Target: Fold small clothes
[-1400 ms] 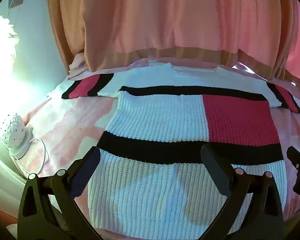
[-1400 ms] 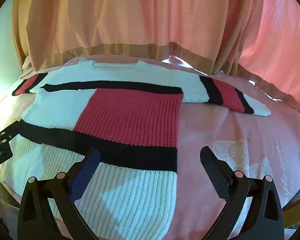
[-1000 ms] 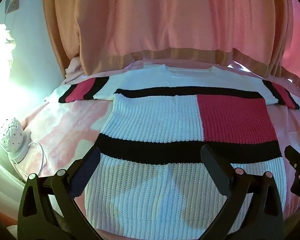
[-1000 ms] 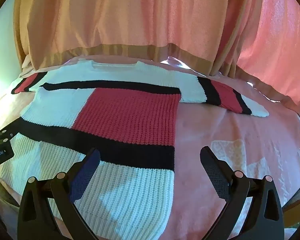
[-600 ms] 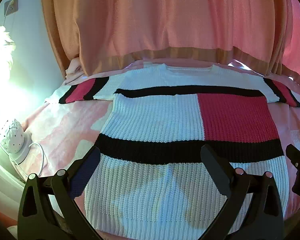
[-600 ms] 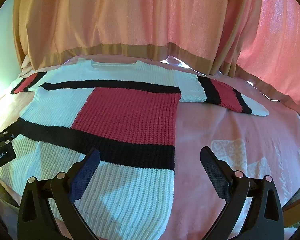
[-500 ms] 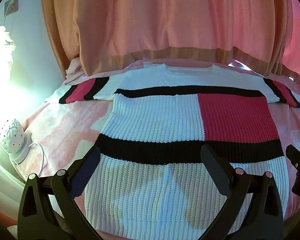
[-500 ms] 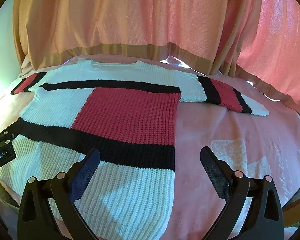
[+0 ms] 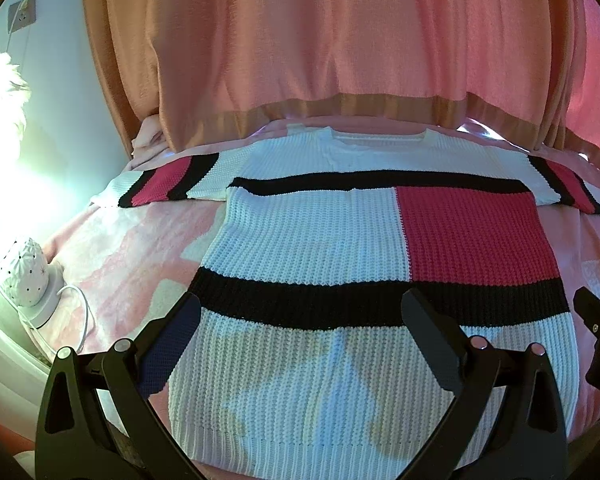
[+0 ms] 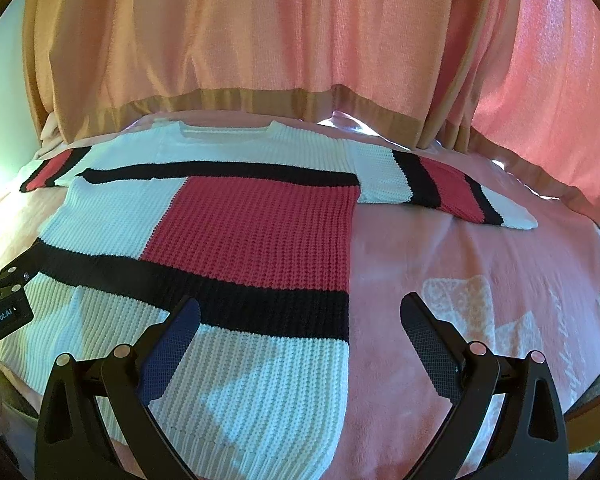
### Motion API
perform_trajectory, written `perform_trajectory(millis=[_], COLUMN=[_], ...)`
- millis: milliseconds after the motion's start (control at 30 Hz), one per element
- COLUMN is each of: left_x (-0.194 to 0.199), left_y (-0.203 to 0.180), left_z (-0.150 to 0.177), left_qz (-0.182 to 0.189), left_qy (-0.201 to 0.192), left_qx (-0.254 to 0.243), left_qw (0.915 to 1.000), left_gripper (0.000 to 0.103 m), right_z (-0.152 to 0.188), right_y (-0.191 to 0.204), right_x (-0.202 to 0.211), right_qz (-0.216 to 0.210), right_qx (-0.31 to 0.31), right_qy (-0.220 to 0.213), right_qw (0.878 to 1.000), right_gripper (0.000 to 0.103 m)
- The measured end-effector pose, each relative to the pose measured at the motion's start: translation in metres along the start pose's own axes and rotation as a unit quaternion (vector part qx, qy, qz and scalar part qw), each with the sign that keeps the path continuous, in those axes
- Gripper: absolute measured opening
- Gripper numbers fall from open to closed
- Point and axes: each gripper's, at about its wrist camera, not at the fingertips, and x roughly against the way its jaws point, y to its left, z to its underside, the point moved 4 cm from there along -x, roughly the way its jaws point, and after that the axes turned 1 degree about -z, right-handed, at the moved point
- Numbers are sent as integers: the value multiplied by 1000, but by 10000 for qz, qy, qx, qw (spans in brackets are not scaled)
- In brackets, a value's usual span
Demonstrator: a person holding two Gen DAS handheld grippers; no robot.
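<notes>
A knitted sweater in white, black and red blocks lies flat and face up on a pink bed, both sleeves spread sideways. My left gripper hovers open above the white hem panel, near the sweater's lower left. In the right wrist view the same sweater fills the left half, and my right gripper hangs open above its lower right corner. Neither gripper holds anything. The right sleeve stretches out toward the far right. The other gripper's body shows at each view's edge.
Peach curtains hang along the far side of the bed. A white dotted lamp with a cord sits at the bed's left edge. Bare pink blanket spreads to the right of the sweater.
Both grippers have drifted slightly over the hem; the views shifted a little. The sweater lies as before and both grippers stay open.
</notes>
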Motion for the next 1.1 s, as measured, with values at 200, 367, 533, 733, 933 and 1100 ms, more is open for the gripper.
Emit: perform_trajectory(millis=[200,367,533,733,933,1100], left_x=[-1,-2,-2,-2,-3,-3], left_y=[0,0,0,1,1,0], left_z=[0,2,1,2,2,2], left_qz=[1,-9,-12,-21,-39,-37], left_qy=[16,1,-1,8,15,15], left_qx=[-12,-28,-34,-31,-39,-44], left_qw=[10000,10000,10000,10000,10000,10000], left_gripper=[98,98,98,98,98,98], right_z=[1,1,1,2,2,2], right_y=[0,1,0,1,1,0], right_x=[0,0,0,-1,-1,-1], right_qz=[-3,0,-1,2,0,4], right_qx=[-3,-10,-9,-18,-16,-19], right_qy=[-7,-4,0,-3,-4,-5], right_qw=[10000,10000,10000,10000,10000,10000], right_gripper=[98,98,98,98,98,98])
